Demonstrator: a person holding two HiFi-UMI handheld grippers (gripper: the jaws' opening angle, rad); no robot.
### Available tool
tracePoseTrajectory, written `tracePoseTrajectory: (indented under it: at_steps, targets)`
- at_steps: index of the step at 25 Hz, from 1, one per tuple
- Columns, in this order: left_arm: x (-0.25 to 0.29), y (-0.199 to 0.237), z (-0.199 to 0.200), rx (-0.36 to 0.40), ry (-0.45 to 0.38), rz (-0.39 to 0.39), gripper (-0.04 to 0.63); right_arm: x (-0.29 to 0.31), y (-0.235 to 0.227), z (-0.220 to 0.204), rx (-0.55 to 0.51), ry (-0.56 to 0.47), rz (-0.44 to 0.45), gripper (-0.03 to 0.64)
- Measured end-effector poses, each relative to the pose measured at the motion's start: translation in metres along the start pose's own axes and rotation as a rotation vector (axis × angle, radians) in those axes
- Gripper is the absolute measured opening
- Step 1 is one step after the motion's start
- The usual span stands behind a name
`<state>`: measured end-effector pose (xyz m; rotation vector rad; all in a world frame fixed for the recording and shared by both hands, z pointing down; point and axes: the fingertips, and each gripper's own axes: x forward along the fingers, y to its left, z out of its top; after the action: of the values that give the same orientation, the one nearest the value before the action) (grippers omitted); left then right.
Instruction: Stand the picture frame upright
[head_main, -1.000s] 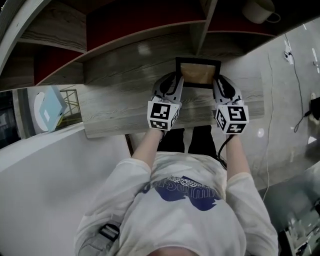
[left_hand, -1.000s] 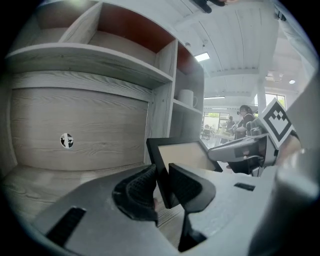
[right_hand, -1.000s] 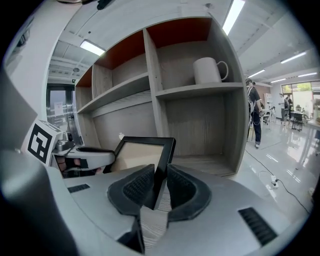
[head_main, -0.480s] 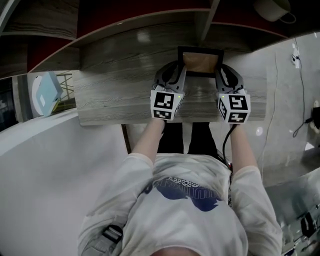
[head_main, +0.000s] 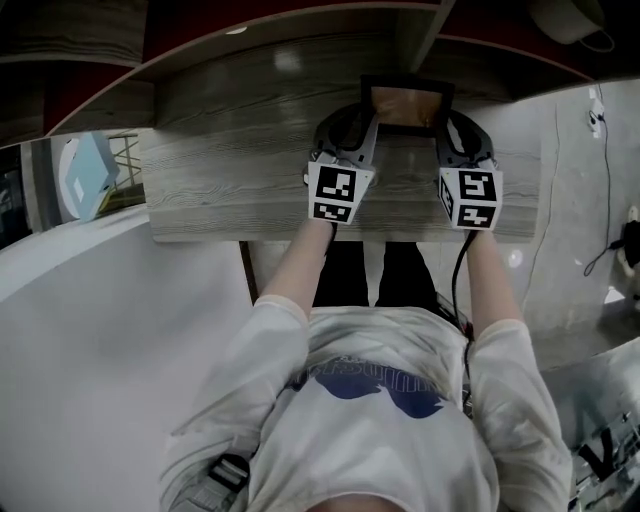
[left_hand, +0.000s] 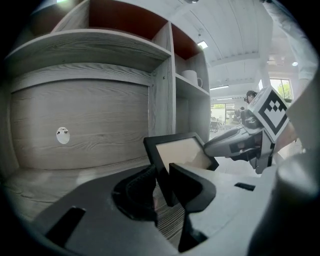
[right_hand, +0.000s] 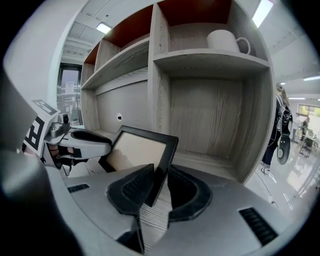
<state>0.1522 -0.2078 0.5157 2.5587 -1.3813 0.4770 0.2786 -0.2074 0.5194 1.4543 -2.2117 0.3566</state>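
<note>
Head view, tools (head_main: 368, 132) (head_main: 441, 132) gripping tilted picture frame (head_main: 405, 104)

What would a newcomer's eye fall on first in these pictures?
The black picture frame comes first. It is held tilted at the back of the grey wood-grain desk, one side edge between the fingers of the left gripper and the other between those of the right gripper. After that, the white mug, alone in an upper shelf compartment on the right.
</note>
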Motion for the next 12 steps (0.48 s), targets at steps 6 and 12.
tracePoseTrajectory:
  at_steps: [6, 12]
  targets:
    - [0.0065, 0.0005, -0.0026, 0.038, 0.002, 0.001, 0.091, 0.0070, -0.0036, -0.0038, -0.019, 0.008, -0.024, 0.083]
    - [0.0099, 0.0017, -0.0083, 0.050, 0.010, 0.007, 0.092, 0.0111, -0.0034, -0.0083, -0.020, 0.014, -0.037, 0.083]
